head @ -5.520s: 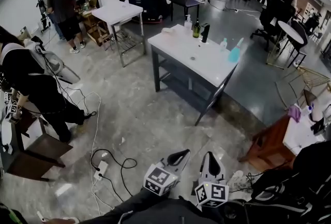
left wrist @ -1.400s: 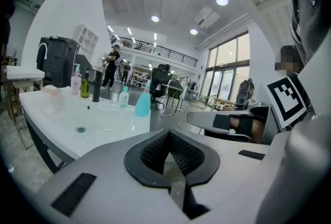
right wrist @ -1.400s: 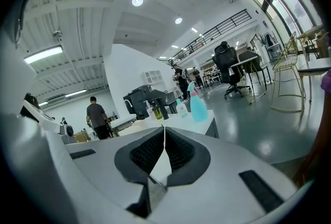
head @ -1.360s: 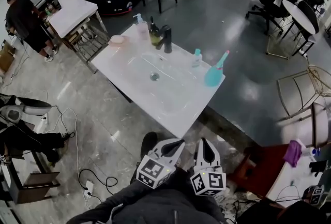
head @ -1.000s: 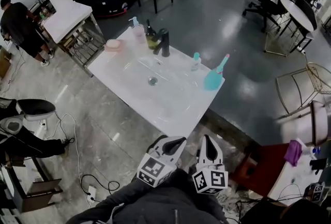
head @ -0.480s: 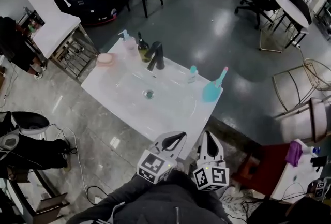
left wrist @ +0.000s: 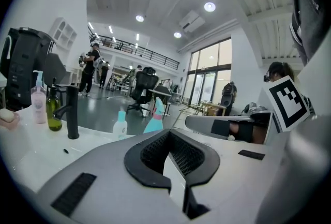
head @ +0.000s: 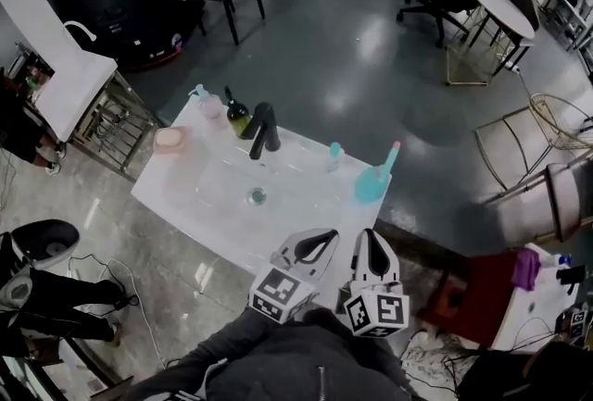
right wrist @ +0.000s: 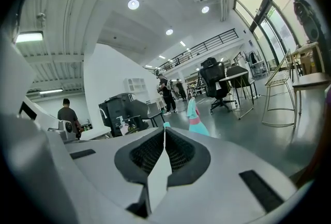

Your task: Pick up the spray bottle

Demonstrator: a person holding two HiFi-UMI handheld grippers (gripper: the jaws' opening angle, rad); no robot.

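Approach step, nothing grasped yet. Left gripper and right gripper low centre of head view, jaws of both pressed together, empty. Teal spray bottle upright at right corner of sink counter, near small bottle. Best to open right jaws early and close on the body below the trigger. Basin empty apart from its drain. Soap dish upper left holds pinkish bar. Bottle fill levels unreadable.

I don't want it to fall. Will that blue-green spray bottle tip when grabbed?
Probably not easily: the spray bottle has a wide base, though its tall thin neck could lever it over. It stands near a corner of the sink counter, so a push might knock it off.
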